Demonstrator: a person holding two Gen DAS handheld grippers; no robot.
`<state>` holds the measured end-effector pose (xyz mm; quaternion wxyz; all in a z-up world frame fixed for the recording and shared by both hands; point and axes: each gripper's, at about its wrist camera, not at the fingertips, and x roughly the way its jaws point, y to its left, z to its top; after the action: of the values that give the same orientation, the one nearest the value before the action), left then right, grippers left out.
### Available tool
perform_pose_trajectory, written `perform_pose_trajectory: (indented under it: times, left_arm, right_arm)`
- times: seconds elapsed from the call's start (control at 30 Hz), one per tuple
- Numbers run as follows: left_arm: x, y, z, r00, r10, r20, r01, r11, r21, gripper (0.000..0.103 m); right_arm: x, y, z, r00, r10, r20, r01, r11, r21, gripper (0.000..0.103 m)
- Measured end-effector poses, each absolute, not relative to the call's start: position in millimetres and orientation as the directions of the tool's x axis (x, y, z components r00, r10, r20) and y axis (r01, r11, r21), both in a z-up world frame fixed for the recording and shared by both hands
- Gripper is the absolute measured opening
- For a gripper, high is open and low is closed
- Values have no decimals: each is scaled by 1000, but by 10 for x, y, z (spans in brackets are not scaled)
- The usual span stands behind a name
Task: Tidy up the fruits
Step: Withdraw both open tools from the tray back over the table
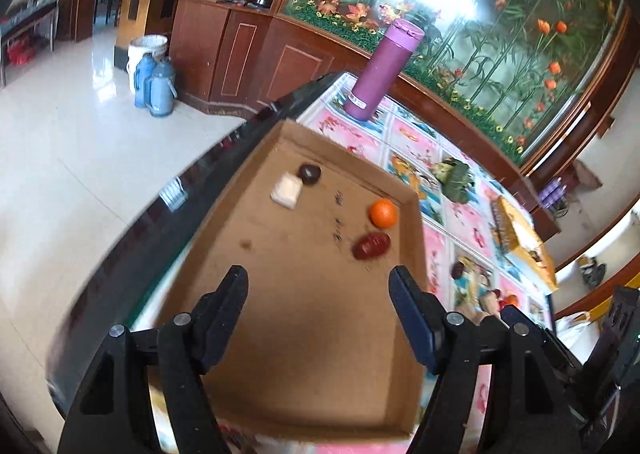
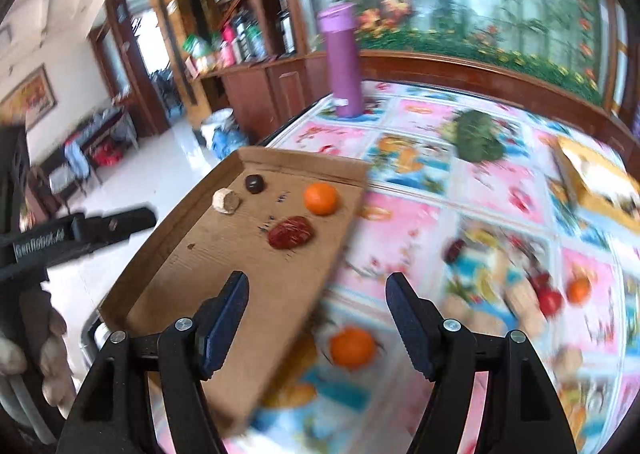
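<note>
A shallow cardboard tray (image 1: 304, 354) lies at the table's left edge. In it are a small orange (image 1: 383, 213), a wrinkled red date (image 1: 371, 246), a dark round chestnut (image 1: 309, 173) and a pale chunk (image 1: 286, 190). My left gripper (image 1: 318, 278) hangs open above the tray's middle, nothing between its fingers. My right gripper (image 2: 316, 280) is open over the tray's right rim (image 2: 340, 254), also empty. Loose on the patterned cloth lie an orange (image 2: 352, 346), a red date (image 2: 454, 250), a red fruit (image 2: 550, 300) and another orange (image 2: 579, 290).
A tall purple flask (image 2: 344, 58) stands at the table's far end. A green leaf-wrapped bundle (image 2: 478, 136) and a yellow box (image 2: 600, 182) sit to the right. The dark table edge (image 1: 192, 190) drops to a tiled floor on the left.
</note>
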<state>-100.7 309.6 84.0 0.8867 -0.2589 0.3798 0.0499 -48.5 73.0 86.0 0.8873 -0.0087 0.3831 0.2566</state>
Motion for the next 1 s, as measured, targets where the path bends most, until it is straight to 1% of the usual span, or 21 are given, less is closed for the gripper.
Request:
perform_pose_trajectory:
  times: [0.07, 0.23, 0.37, 0.53, 0.7, 1.0]
  left_arm:
    - [-1126, 3059, 794, 706, -115, -698, -296, 848, -440, 73]
    - [-1264, 2906, 710, 704, -119, -700, -316, 830, -459, 73]
    - [-1242, 2675, 707, 701, -135, -700, -286, 846, -450, 73]
    - [-1196, 2294, 703, 685, -152, -712, -208, 896, -392, 73]
    - [-1149, 2023, 644, 659, -162, -734, -153, 927, -342, 73]
    - [-1068, 1641, 597, 642, -149, -752, -49, 971, -235, 73]
  right_arm:
    - [-601, 414, 888, 611, 436, -660, -413, 887, 204, 76]
    - [-841, -462, 854, 692, 355, -628, -233, 934, 271, 82]
    - [-987, -1135, 712, 723, 267, -637, -59, 943, 327, 83]
    - [-1072, -1782, 518, 715, 237, -657, 104, 894, 435, 83]
    - [-1071, -1947, 449, 708, 222, -671, 144, 884, 445, 83]
    - [-1006, -1805, 287, 665, 268, -697, 86, 900, 428, 83]
